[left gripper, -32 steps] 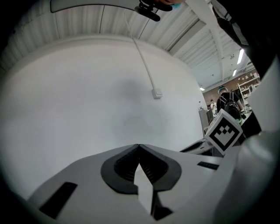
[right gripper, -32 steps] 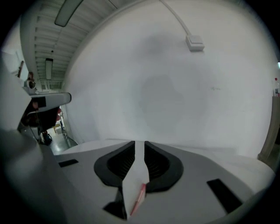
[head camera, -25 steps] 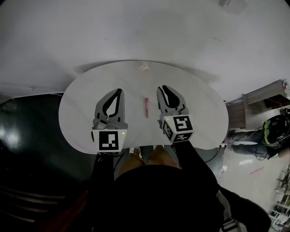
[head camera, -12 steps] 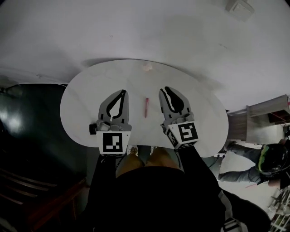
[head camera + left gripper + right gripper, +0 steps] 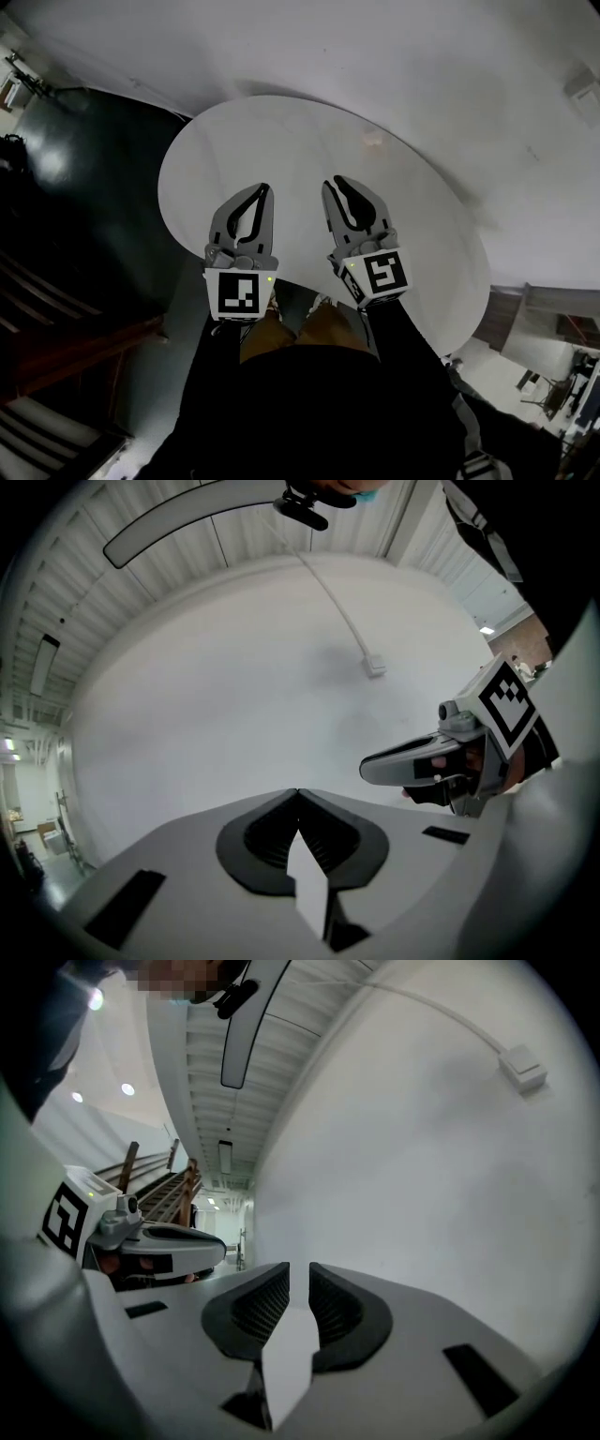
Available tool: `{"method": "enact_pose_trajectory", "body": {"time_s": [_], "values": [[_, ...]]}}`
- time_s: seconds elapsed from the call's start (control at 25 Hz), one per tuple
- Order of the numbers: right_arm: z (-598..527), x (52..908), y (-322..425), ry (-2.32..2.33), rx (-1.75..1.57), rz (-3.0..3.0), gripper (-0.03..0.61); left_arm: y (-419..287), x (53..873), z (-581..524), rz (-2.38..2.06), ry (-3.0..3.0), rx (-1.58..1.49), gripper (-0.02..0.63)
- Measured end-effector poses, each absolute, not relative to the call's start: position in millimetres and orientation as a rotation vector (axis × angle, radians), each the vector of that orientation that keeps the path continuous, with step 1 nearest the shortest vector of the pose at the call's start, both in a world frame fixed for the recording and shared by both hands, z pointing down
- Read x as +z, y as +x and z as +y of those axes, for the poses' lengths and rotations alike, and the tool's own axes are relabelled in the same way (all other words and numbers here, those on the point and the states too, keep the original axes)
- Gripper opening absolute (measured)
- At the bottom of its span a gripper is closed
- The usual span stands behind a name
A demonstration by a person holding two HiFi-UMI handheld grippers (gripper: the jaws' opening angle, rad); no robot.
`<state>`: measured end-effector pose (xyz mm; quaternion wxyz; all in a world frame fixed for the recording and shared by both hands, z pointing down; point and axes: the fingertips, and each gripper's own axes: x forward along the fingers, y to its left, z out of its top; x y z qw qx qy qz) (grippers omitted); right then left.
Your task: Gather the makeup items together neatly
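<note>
A white round table is standing against a white wall, and the person is holding both grippers level over its near half. The left gripper is showing jaws pressed together on nothing. The right gripper is showing jaws a slit apart, empty. A small pinkish item, too blurred to name, is lying near the far edge, well apart from both.

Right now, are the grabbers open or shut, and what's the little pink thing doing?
Left gripper: shut, nothing in it.
Right gripper: jaws a crack apart, nothing between them.
Pink item: lying on the table, far from both grippers; too small to tell more.
</note>
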<state>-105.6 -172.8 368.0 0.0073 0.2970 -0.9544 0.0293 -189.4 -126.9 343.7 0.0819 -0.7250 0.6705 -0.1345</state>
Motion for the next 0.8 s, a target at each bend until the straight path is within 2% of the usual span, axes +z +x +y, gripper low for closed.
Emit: {"method": "enact_pose_trajectory", "body": {"time_s": [0.32,0.72,0.8], "values": [[-147,363,-213,0.716,0.12,-3.052,0.081,-280,349,-89,2.124,-2.064,-0.462,0.015],[-124,384,-292,0.694,0.114,-2.991,0.081,-367,357,-64,2.142,-2.047,-0.461,0.015],[-116,405,-305,0.628,0.105,-2.934,0.102,-377,359,-59,2.138,-2.051,-0.469,0.015]]}}
